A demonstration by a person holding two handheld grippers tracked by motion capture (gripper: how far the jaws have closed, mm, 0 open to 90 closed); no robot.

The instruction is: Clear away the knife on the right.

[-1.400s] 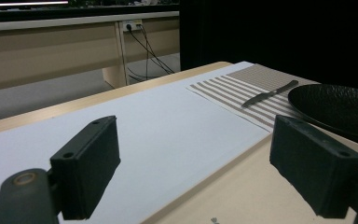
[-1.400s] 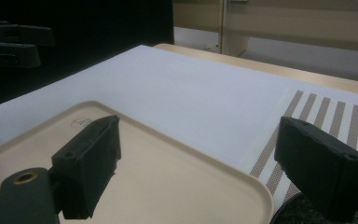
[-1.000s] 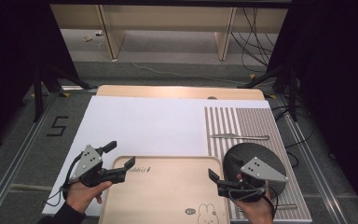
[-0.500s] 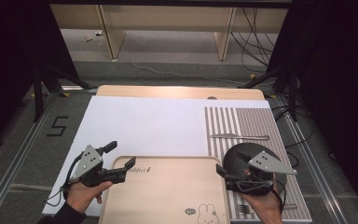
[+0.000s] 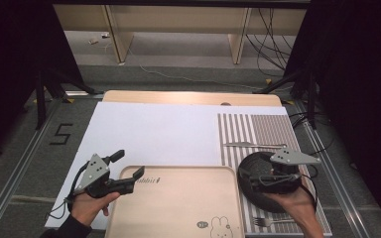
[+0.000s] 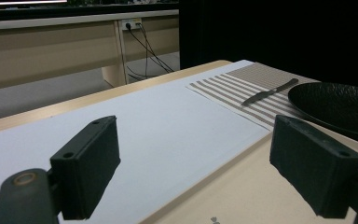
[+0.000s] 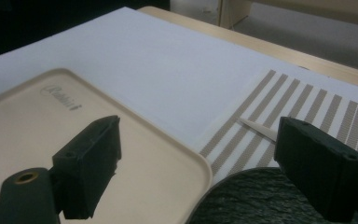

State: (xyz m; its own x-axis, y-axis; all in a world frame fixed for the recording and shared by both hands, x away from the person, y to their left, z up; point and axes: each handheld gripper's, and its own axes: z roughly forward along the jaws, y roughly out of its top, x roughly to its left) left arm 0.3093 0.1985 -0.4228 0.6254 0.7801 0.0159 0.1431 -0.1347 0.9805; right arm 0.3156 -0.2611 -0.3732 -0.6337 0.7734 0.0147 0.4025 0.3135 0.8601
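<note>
Plate under right gripper; fork overhead.

Tray carries script wording near its far left corner, reads approx. "Rabbit" in the right gripper view, letters small & partly blurred, so not 100% sure. Same tray has a little rabbit drawing near its front edge w/ a small round mark beside it, text inside too small to read. On the floor left of the worktop, a black numeral "5" marked in tape-like strokes.
</note>
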